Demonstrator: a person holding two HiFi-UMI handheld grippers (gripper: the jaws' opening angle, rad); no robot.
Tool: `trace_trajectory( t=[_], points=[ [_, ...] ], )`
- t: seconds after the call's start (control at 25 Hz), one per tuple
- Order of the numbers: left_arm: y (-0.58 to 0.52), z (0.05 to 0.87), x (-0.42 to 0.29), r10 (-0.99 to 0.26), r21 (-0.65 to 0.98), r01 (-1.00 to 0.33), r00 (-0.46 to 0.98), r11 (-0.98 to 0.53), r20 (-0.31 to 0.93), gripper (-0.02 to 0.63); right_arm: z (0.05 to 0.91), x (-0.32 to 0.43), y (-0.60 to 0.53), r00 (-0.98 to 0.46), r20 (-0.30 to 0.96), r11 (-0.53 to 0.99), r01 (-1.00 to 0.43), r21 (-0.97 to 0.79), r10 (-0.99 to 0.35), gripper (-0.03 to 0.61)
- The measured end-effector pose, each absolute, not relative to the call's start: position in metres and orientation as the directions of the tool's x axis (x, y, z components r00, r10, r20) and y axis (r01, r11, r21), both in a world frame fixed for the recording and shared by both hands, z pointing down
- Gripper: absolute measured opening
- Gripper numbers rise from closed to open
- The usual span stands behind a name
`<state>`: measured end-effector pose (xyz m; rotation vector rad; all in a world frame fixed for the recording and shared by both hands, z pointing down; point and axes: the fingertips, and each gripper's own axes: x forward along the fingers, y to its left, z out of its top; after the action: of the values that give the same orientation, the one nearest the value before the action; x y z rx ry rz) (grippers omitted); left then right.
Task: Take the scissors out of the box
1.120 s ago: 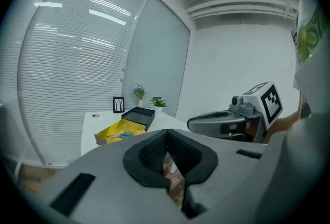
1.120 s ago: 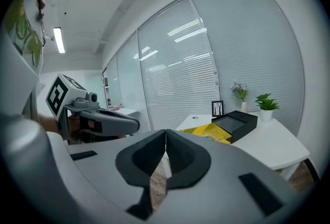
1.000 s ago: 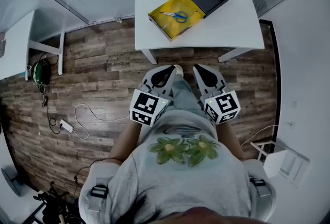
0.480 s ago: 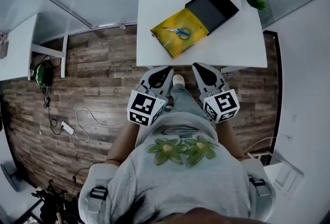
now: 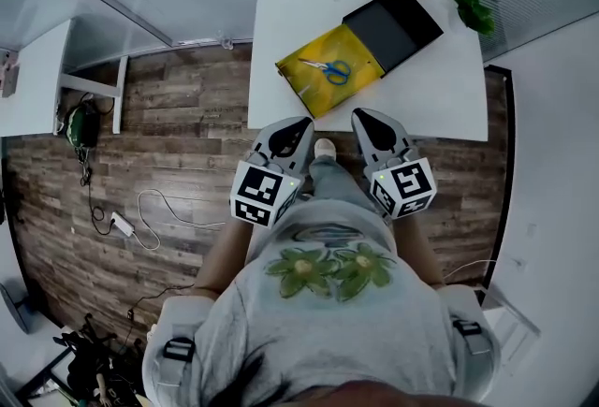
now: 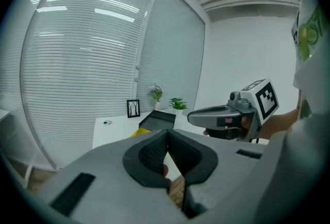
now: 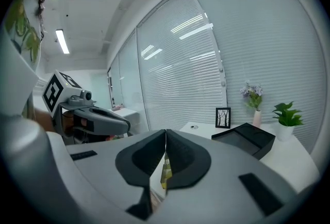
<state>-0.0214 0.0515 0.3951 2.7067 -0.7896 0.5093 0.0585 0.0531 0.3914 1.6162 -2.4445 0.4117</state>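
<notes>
Blue-handled scissors [image 5: 328, 69] lie inside the open yellow box [image 5: 354, 48] on the white table [image 5: 440, 92], upper centre of the head view, with the black lid [image 5: 393, 21] touching the box. The left gripper [image 5: 296, 123] and right gripper [image 5: 368, 116] hover mid-frame at the table's near edge, each with jaws pressed together, holding nothing

No words, numbers or brand names can be read anywhere; the only markings are black-and-white square patterns on the left gripper [image 5: 292, 128] and right gripper [image 5: 371, 121], without letters.
</notes>
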Motion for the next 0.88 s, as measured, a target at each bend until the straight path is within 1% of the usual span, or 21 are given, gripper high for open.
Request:
trace_trajectory(
  t=[0.48, 0.88],
  points=[
    [0.023, 0.404, 0.003, -0.478, 0.176, -0.59, 0.767, -0.788, 0.428, 0.007, 0.399, 0.085, 0.019, -0.411, 0.318, 0.389, -0.912, -0.134, -0.854, 0.008],
    [-0.012, 0.412, 0.02, -0.528, 0.176, -0.64, 0.734, -0.748, 0.427, 0.006, 0.405, 0.103, -0.017, -0.459, 0.329, 0.446, -0.887, -0.121, -0.825, 0.008]
  ],
)
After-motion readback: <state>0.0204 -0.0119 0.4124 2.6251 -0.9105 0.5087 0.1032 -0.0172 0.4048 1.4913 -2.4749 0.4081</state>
